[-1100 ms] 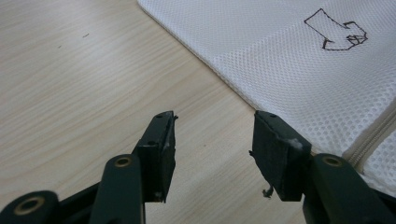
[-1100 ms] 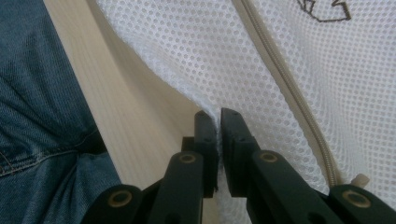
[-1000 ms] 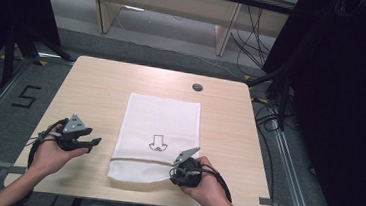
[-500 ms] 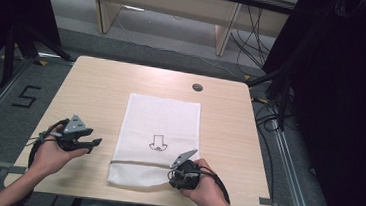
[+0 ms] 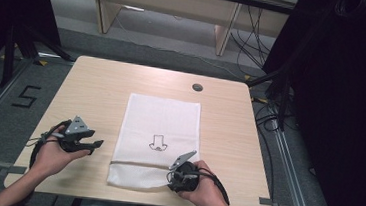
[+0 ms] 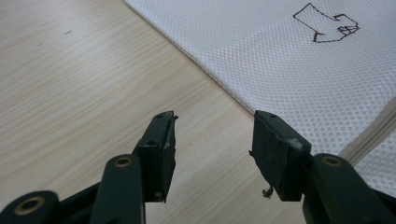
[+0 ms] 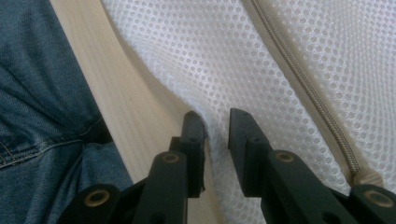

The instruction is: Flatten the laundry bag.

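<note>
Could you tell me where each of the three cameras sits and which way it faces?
High view: fixed above the person's side, looking forward and down on the table; forearms, left gripper, right gripper.
Left gripper view: rides the left gripper, looking across bare wood toward the white mesh bag; jaws open, nothing between.
Right gripper view: rides the right gripper at the bag's near edge; jaws have just been opening, mesh between them; jeans.
All views share the bag.

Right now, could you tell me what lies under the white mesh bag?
The white mesh bag lies flat on the wooden table, whose top shows all around it. Whether anything is inside or beneath cannot be seen; the mesh covers it.
</note>
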Tool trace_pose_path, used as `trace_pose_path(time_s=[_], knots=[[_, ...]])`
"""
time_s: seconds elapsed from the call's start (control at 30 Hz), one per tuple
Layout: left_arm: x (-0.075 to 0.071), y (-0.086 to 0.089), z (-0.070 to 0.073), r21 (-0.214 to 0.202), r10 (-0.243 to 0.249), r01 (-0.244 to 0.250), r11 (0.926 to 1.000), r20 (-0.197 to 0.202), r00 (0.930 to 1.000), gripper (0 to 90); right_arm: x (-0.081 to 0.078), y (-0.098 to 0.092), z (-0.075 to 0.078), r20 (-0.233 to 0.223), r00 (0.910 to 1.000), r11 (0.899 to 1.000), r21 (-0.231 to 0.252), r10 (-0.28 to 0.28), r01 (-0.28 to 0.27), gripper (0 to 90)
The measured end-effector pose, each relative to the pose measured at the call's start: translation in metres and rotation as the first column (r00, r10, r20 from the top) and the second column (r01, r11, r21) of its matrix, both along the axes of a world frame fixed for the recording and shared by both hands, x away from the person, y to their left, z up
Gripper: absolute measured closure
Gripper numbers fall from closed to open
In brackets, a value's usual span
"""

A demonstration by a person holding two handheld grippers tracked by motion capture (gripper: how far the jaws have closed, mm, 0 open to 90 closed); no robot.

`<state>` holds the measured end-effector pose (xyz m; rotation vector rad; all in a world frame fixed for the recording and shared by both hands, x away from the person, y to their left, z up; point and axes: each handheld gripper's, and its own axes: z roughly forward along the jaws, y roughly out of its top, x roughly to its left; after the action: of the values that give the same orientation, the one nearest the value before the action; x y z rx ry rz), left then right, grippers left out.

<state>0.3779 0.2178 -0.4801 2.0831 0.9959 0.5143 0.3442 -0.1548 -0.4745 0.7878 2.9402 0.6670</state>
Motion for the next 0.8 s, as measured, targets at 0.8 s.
trace_pose_path(time_s=[0.8], knots=[[-0.013,-0.030,-0.001,-0.103,-0.170,0.156,0.9824,-0.145,0.9748,79.5,0.021,-0.048,0.025,-0.004,0.9719,0.970,0.054,-0.236,0.235,85.4]])
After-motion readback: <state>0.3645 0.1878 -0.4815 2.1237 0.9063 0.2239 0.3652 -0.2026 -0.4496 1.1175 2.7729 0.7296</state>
